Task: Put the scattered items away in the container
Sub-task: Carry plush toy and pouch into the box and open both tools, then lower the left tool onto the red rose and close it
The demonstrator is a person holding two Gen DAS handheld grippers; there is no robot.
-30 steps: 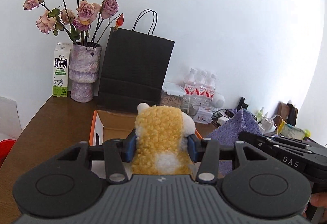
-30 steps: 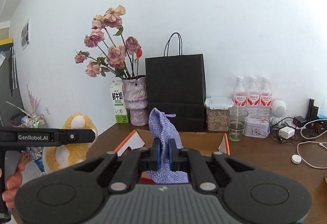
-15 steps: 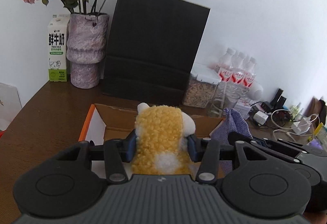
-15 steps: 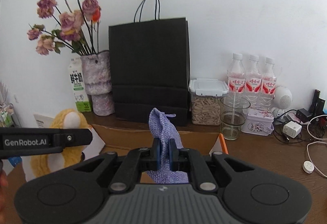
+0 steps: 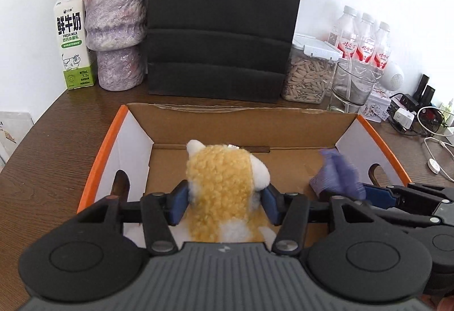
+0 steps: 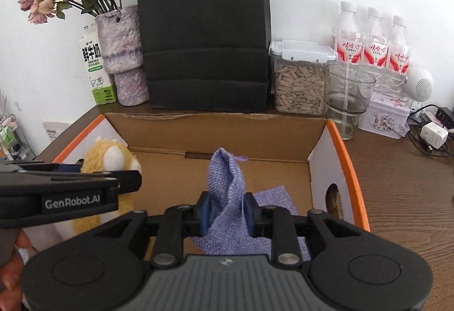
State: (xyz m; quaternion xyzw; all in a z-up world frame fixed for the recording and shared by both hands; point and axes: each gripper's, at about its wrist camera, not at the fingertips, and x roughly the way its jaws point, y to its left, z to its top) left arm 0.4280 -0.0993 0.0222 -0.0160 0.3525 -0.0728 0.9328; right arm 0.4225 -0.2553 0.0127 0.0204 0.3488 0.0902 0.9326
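Both grippers lowered inside open orange-edged cardboard box (image 5: 244, 126) for release: left gripper (image 5: 225, 204) fingers just widened beside fluffy yellow-and-white plush toy (image 5: 221, 183), right gripper (image 6: 227, 211) fingers just parted around slumping lilac woven cloth pouch (image 6: 227, 180), tail on box floor.

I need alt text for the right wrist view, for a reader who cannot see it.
The right gripper, its jaws just opening, stands around a purple cloth over an open cardboard box. At left, the left gripper lowers a yellow plush toy into the box. A black paper bag stands behind.
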